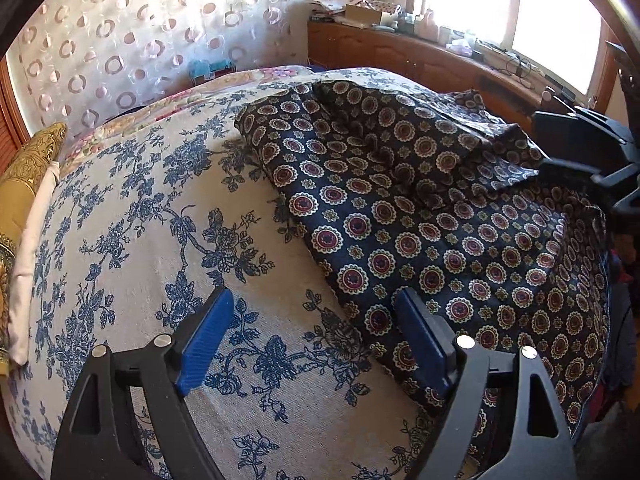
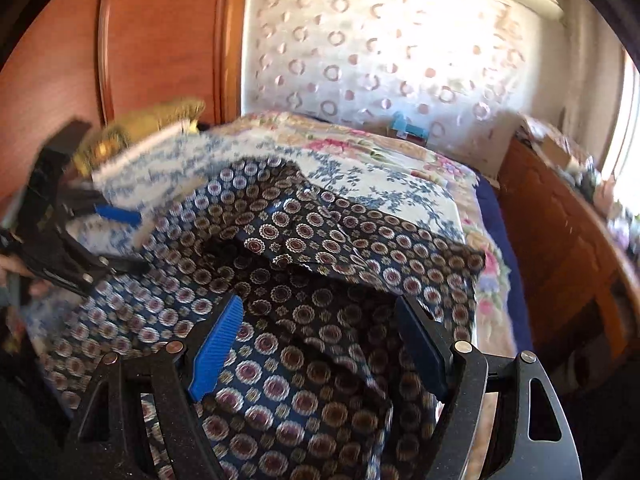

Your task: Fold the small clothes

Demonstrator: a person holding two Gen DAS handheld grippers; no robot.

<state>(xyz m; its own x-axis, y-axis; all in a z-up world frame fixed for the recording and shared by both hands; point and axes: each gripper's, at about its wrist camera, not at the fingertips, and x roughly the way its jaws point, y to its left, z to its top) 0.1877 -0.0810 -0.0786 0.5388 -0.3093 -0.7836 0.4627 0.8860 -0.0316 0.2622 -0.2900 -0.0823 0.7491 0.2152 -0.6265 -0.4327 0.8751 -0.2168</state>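
Item one, far left: gold cushion [image 1: 32, 168], on the floral bedspread [image 1: 132, 216]. Item two: our left gripper [image 1: 316, 340], jaws spread wide and empty, poised over the bedspread at the garment's near edge. Item three: navy medallion-print garment [image 1: 420, 208], lying rumpled across the bed's right half, one flap folded over. We judge it light, limp, somewhat slippery; best taken at a hem corner. Item four: our right gripper [image 2: 320, 344], jaws likewise apart, above the cloth.

Navy medallion-print garment [image 1: 420, 216], rumpled, partly folded, on the bed.
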